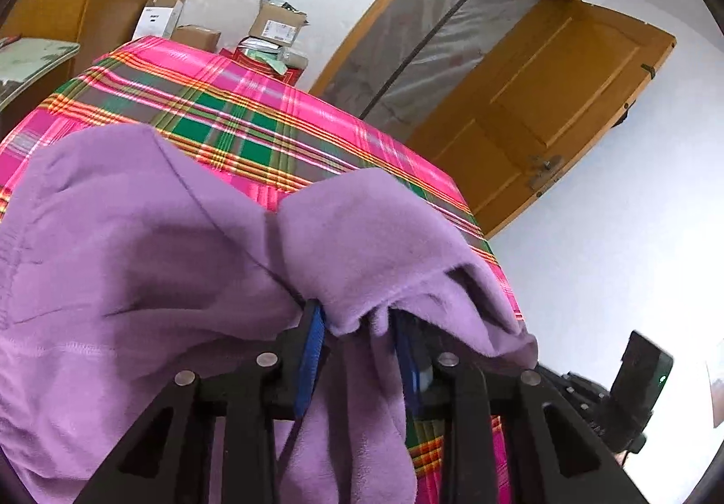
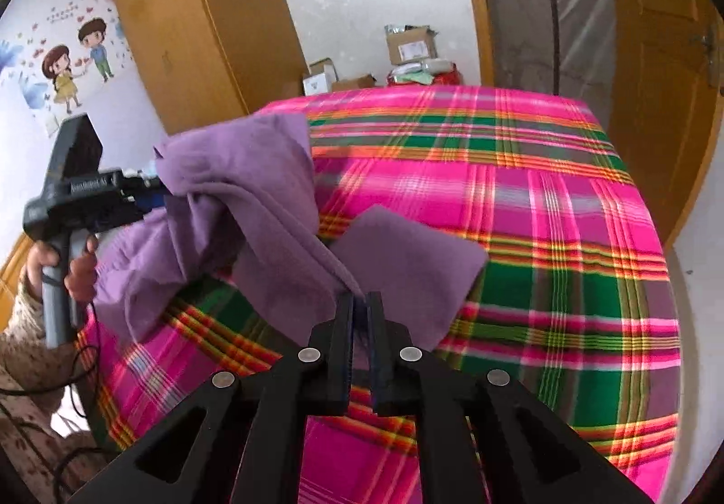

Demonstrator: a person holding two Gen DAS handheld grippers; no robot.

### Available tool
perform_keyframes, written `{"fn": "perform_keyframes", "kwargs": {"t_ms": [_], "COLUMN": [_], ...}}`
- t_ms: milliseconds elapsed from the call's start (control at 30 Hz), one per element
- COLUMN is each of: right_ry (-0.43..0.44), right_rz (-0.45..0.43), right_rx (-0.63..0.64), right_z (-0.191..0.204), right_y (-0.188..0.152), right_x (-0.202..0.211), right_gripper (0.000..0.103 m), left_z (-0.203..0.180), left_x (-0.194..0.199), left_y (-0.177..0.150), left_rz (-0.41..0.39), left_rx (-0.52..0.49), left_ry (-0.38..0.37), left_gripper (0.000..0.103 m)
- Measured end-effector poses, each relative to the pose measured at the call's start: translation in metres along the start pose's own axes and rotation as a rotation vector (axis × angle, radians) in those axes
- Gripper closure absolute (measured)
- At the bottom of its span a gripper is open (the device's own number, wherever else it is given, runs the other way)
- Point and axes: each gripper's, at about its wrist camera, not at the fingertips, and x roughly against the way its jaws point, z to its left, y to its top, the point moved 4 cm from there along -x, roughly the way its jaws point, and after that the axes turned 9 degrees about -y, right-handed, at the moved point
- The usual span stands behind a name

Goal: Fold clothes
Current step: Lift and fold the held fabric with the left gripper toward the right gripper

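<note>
The right gripper [image 2: 360, 300] fills the bottom of its own view, black fingers drawn close with only a thin slot between the dark blue pads, and a pinched fold of the purple garment [image 2: 235, 205] runs down into that slot, so the jaws are clamped on the cloth's edge. From that pinch the fleece climbs to the left in a taut ridge towards the left gripper [image 2: 151, 187], which a hand [image 2: 74, 273] carries by its grey handle out past the bed's left edge. Between the two grips the garment hangs bunched and twisted, lifted off the plaid bedcover [image 2: 565, 232]; one flat purple panel lies on the cover just beyond the right gripper's fingertips, near the bed's near edge, and another sags low along the left edge. In the left wrist view, the left gripper [image 1: 359, 318] stands with its fingers set moderately apart, blue pads [image 1: 312, 350] showing on the inner faces, and a thick gathered wad of the purple garment [image 1: 149, 232] fills the gap and spills over both fingers, so these jaws grasp the cloth too. The bedcover [image 1: 253, 115] shows beyond the fleece, reaching to the far edge. Cardboard boxes [image 1: 276, 26] sit past that far edge against the white wall, beside an open wooden door [image 1: 565, 97].
</note>
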Motion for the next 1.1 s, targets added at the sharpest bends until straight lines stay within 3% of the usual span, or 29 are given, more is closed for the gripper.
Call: {"fn": "perform_keyframes", "kwargs": {"t_ms": [67,133,200,400,700,867,933,967,1067,1100], "right_ry": [0.024,0.053,0.081,0.123,0.183,0.147,0.065,0.045,0.049,0.047], "right_rz": [-0.035,-0.071,-0.099,-0.105,-0.077,-0.09,-0.125,-0.125,-0.089,-0.084], "right_rx": [0.0,0.023,0.047,0.138,0.26,0.302,0.352,0.352,0.296,0.284], "right_z": [0.003,0.012,0.021,0.058,0.107,0.113,0.112,0.109,0.098,0.095], "right_y": [0.008,0.019,0.027,0.057,0.079,0.077,0.077,0.078,0.084,0.085], "right_x": [0.007,0.013,0.016,-0.01,-0.043,-0.044,-0.042,-0.044,-0.053,-0.055], "right_gripper": [0.082,0.081,0.071,0.07,0.07,0.07,0.07,0.071,0.098,0.098], "left_z": [-0.005,-0.011,-0.02,-0.032,-0.04,-0.037,-0.038,-0.039,-0.04,-0.04], "left_x": [0.001,0.004,0.006,-0.01,-0.015,-0.021,-0.024,-0.026,-0.028,-0.028], "left_y": [0.002,0.004,0.005,0.0,0.002,0.0,-0.002,-0.004,-0.008,-0.009], "left_rz": [0.013,0.014,0.013,0.058,0.058,0.082,0.094,0.102,0.115,0.118], "left_rx": [-0.016,-0.047,-0.093,-0.159,-0.166,-0.17,-0.182,-0.187,-0.193,-0.193], "left_ry": [-0.016,-0.037,-0.043,-0.013,0.0,-0.007,-0.013,-0.012,-0.016,-0.019], "left_gripper": [0.072,0.072,0.072,0.072,0.072,0.073,0.083,0.084,0.09,0.092]}}
